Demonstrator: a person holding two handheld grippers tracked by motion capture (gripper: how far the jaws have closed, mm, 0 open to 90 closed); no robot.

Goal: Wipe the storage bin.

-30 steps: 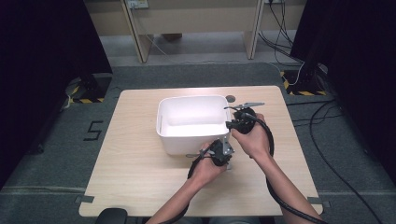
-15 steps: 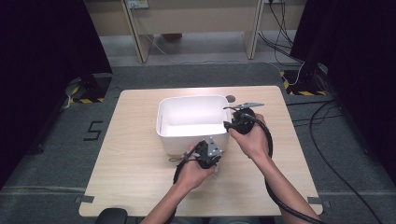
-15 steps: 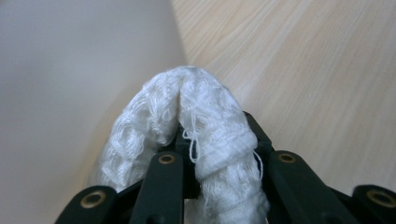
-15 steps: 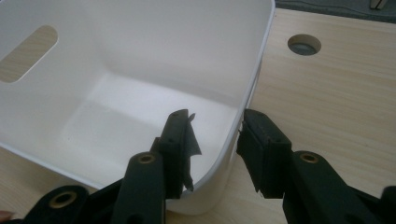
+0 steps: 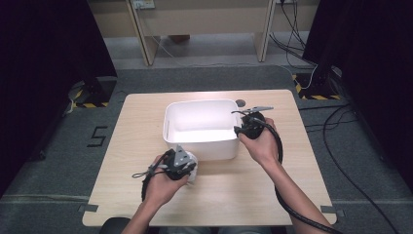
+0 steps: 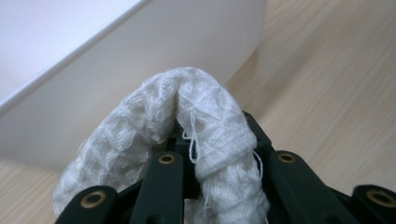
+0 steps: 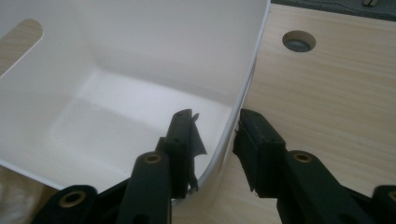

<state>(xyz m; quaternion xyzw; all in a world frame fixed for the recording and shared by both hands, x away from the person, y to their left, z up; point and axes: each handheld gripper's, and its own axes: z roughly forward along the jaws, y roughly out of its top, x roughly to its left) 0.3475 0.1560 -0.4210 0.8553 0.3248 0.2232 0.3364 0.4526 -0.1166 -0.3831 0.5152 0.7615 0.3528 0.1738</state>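
High view: just before the white rectangular plastic bin (image 5: 202, 127) on the table (image 5: 122, 170), a white knitted cloth (image 6: 187, 135) is clenched in the left gripper (image 5: 179, 165). The bin's right wall is straddled unpressed by the right gripper (image 7: 215, 140), jaws just narrowing, wrist angled down. The bin could be tipped if lifted one-sided.

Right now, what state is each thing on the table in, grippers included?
White cloth: bunched, clamped in the left gripper, off the table beside the bin.
White bin: upright, empty inside.
Left gripper: shut on the cloth.
Right gripper: jaws straddle the bin's right wall; they have just been closing, a gap shows at the outer jaw.
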